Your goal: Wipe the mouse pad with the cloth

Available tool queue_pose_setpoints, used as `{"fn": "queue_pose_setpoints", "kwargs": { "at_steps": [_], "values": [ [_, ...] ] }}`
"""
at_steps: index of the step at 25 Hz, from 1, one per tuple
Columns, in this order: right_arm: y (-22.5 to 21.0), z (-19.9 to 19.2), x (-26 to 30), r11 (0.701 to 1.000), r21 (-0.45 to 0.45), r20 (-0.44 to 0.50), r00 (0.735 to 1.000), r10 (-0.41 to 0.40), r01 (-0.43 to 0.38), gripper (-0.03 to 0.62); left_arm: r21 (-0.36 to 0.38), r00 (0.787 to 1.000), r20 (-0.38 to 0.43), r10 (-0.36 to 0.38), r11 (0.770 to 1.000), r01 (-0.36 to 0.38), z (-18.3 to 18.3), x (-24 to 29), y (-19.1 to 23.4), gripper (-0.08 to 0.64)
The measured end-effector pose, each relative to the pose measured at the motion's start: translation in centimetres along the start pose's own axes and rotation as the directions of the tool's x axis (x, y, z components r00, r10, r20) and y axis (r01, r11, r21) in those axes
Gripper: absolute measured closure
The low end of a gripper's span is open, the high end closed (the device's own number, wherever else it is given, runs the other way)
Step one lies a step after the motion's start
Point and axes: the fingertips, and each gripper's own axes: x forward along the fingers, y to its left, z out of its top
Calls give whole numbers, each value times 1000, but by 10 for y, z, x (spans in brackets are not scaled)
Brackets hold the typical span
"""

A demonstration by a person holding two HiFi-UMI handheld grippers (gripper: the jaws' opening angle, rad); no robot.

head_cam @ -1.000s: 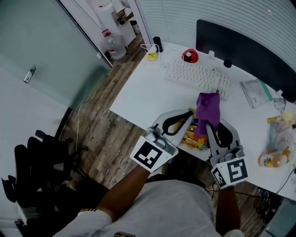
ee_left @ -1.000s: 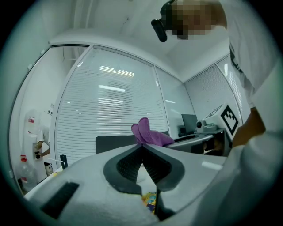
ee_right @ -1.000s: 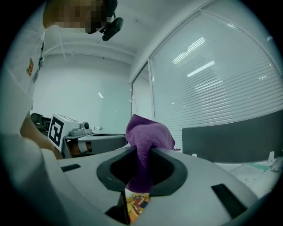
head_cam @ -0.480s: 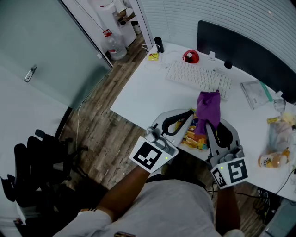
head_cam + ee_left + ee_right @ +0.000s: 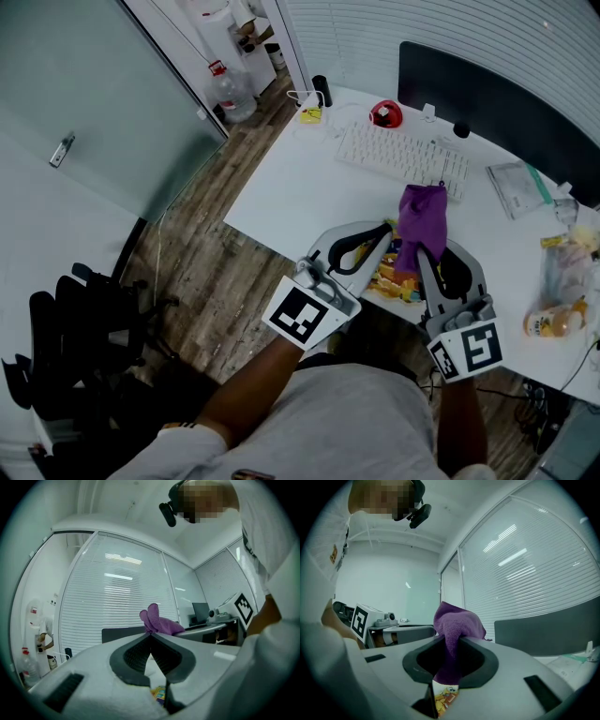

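While R tool (image 5: 450,640) is clamped on purple cloth (image 5: 420,217), L tool (image 5: 151,636) has jaws together, empty; both above colourful mouse pad (image 5: 388,279) at bench (image 5: 295,187) near edge.

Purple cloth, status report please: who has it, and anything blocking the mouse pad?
Right gripper shut on the purple cloth; left gripper shut, empty. Mouse pad lies below both grippers. Keyboard sits beyond it, not blocking.
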Motion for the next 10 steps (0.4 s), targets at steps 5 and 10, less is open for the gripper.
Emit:
{"fn": "queue_pose_setpoints", "kwargs": {
  "at_steps": [5,10],
  "values": [
    [2,0,-2,1000,-3,0,1000,2,-2,523,4,1000,1,-5,1000,5,1,-1,-3,545],
    [6,0,-3,1000,-4,-4,1000,7,-7,523,6,1000,-1,-9,1000,9,2,-3,-4,545]
  ]
}}
